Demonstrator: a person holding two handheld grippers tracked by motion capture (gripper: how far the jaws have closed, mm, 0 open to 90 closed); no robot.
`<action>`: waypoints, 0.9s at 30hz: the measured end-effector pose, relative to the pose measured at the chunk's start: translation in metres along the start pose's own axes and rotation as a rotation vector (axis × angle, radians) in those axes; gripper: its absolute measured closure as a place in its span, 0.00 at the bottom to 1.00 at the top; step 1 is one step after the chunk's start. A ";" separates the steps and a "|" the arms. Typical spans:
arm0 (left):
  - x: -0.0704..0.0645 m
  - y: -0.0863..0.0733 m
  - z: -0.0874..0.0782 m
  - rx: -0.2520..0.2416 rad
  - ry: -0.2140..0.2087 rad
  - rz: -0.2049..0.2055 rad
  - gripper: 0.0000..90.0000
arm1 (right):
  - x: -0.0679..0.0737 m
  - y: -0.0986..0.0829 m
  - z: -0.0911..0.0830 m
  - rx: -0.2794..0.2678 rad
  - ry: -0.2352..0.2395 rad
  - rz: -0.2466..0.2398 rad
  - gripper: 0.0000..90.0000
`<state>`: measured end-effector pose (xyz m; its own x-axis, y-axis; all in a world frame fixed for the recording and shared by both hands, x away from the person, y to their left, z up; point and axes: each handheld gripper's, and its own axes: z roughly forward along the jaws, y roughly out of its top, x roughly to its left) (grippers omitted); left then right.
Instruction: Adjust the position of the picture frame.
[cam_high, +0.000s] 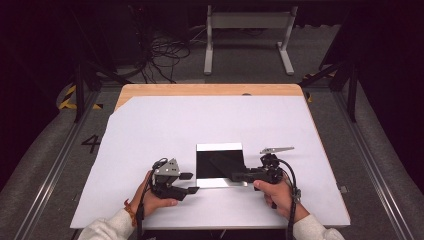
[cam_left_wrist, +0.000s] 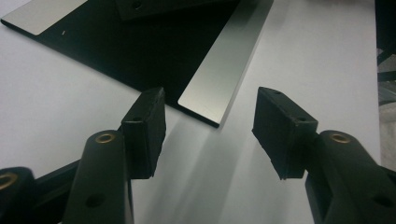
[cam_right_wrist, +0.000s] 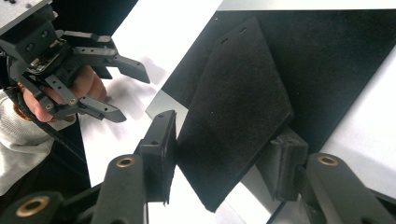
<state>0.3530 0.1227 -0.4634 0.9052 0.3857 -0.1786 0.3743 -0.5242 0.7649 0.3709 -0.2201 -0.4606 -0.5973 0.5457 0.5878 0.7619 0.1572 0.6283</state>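
At the near edge of the high view, two forearms in white sleeves come in from 6 o'clock. The left hand (cam_high: 155, 197) grips the left gripper (cam_high: 189, 183) with its jaws pointing toward 3 o'clock; they stand wide apart with nothing between them, aimed at the near left corner of the flat black square panel with silver strips along two edges (cam_high: 220, 162). In the left gripper view that corner lies just beyond the jaw tips, at 12 o'clock, not touched.

The right hand (cam_high: 277, 192) holds the right gripper (cam_high: 235, 176) level, pointing toward 9 o'clock, so the two grippers face each other across the panel's near edge. In the right gripper view, a black felt-like sheet with slanted sides (cam_right_wrist: 233, 107) runs between its jaws; whether the pads press on it I cannot tell.

The panel lies at the middle of the large white sheet covering the wooden table (cam_high: 210, 90). The felt-like sheet rests over the panel's right part. A small grey flat metal bracket (cam_high: 276, 149) lies on the white sheet at 2 o'clock from the panel, just beside the right gripper. Beyond the table, at 12 o'clock, a grey metal stand (cam_high: 248, 30) and loose cables sit on the floor.
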 end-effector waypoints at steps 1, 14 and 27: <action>0.000 0.001 0.002 0.006 0.010 -0.005 0.48 | -0.001 0.000 0.000 0.000 0.002 0.000 0.59; 0.010 0.007 0.012 0.033 0.046 -0.055 0.38 | -0.001 -0.002 -0.002 0.004 0.015 -0.049 0.64; 0.027 0.022 0.024 0.026 0.029 -0.074 0.35 | 0.009 -0.005 -0.007 0.006 -0.019 -0.159 0.66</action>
<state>0.3905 0.1041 -0.4663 0.8687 0.4460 -0.2154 0.4453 -0.5131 0.7338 0.3601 -0.2215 -0.4548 -0.7054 0.5295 0.4713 0.6598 0.2473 0.7096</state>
